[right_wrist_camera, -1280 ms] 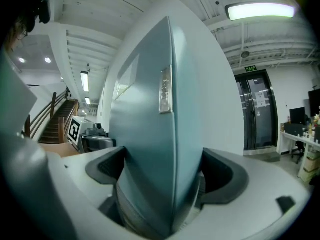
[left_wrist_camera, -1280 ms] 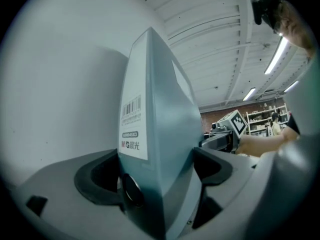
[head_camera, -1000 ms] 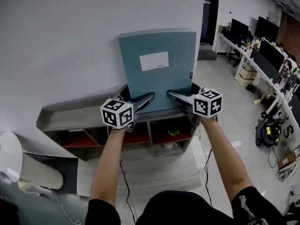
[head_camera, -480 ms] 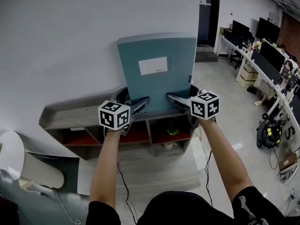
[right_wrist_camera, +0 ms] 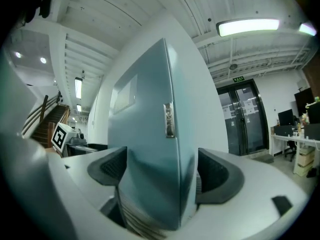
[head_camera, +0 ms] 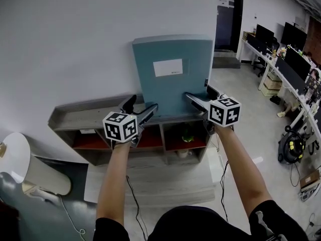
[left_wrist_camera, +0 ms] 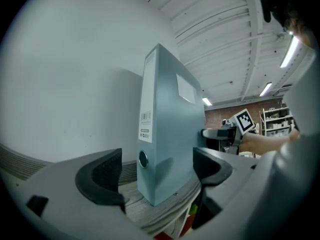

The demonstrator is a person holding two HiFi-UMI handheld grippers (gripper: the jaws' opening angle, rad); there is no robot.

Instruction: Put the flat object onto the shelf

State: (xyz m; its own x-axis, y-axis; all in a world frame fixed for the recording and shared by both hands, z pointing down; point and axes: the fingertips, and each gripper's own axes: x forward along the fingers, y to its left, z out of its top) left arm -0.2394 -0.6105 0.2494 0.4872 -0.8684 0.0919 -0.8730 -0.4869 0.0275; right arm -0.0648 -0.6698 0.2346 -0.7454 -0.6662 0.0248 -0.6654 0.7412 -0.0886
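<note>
The flat object is a teal file box [head_camera: 173, 77] with a white label. It stands upright on the top board of the grey shelf [head_camera: 85, 117], against the white wall. My left gripper [head_camera: 142, 103] is open at the box's lower left corner. In the left gripper view the box [left_wrist_camera: 167, 134] stands between the spread jaws of that gripper [left_wrist_camera: 157, 171], with a gap on the left side. My right gripper [head_camera: 198, 92] is shut on the box's right edge. In the right gripper view both pads of it [right_wrist_camera: 160, 171] press the box [right_wrist_camera: 150, 134].
The shelf has open cubbies with red insides below, and a small green thing [head_camera: 186, 136] in one. A white rounded object [head_camera: 30, 167] lies at the lower left. Desks with monitors [head_camera: 291, 59] fill the room at right. A dark doorway [head_camera: 228, 19] is behind.
My left gripper has let go of the box, opened and drawn a little left and back. The right gripper keeps its hold, and the box stays upright on the shelf top.
</note>
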